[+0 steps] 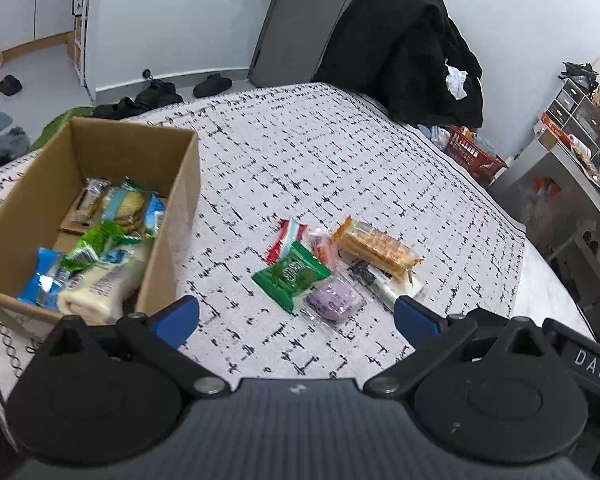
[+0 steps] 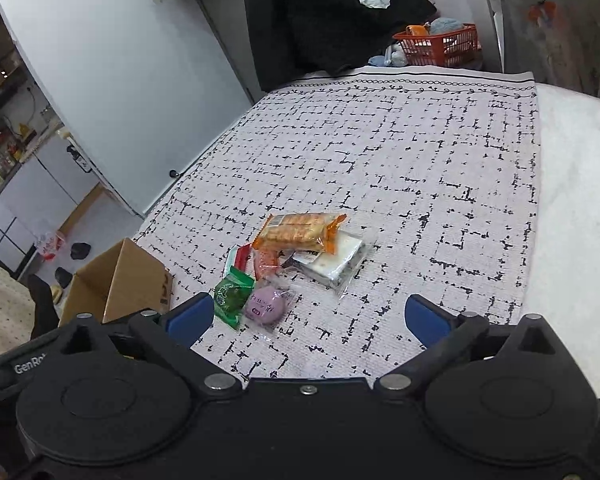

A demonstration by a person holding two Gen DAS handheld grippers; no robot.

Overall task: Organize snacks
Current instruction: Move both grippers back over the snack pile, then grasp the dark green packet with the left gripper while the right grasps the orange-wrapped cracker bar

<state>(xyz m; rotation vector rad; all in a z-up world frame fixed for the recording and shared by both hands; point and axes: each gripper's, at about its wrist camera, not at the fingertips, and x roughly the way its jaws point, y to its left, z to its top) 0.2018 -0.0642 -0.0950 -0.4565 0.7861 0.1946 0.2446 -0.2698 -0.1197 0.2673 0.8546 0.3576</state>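
Observation:
A cardboard box (image 1: 184, 184) at the left holds several wrapped snacks (image 1: 100, 248); its corner also shows in the right wrist view (image 2: 120, 280). A loose pile lies on the patterned cloth: a green packet (image 1: 290, 278), a purple cake (image 1: 332, 300), an orange cracker pack (image 1: 376, 248), a red-white packet (image 1: 286, 238) and a clear-wrapped white bar (image 1: 384, 286). The right wrist view shows the same green packet (image 2: 232, 294), purple cake (image 2: 265, 305), cracker pack (image 2: 300, 232) and white bar (image 2: 332, 260). My left gripper (image 1: 296, 322) is open and empty just before the pile. My right gripper (image 2: 308, 320) is open and empty.
The patterned cloth (image 1: 320, 152) covers the surface, bare white at its right (image 2: 572, 208). A black coat on a chair (image 1: 404, 44) stands at the far edge. A red basket (image 2: 440, 46) and shelves (image 1: 572, 128) are at the right. Shoes (image 1: 156, 94) lie on the floor.

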